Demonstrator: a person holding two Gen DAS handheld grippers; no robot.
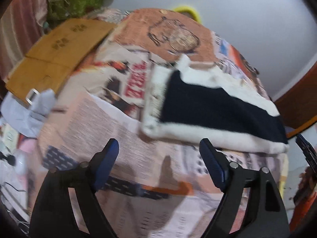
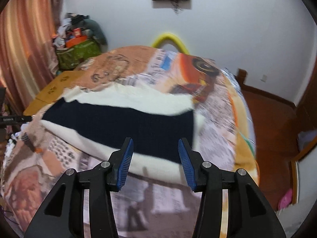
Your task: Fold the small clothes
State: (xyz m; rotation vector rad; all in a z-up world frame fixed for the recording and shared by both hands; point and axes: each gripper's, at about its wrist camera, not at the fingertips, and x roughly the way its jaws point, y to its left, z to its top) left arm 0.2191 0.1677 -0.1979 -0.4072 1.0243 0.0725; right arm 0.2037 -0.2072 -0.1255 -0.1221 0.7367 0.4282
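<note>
A small white and navy garment [image 1: 214, 109] lies folded flat on a printed bedspread [image 1: 118, 130]. In the left wrist view it sits ahead and to the right of my left gripper [image 1: 159, 150], which stands wide open above the spread with nothing between its blue pads. In the right wrist view the same garment [image 2: 122, 123] stretches across just beyond my right gripper [image 2: 155, 147]. That gripper is open, clear of the cloth, its pads apart and empty.
A flattened cardboard box [image 1: 57, 49] lies at the bed's far left. A green bag [image 2: 79, 55] stuffed with things stands by the curtain [image 2: 23, 49]. A yellow hoop [image 2: 170, 39] leans on the wall behind. Wooden furniture [image 2: 273, 123] flanks the right side.
</note>
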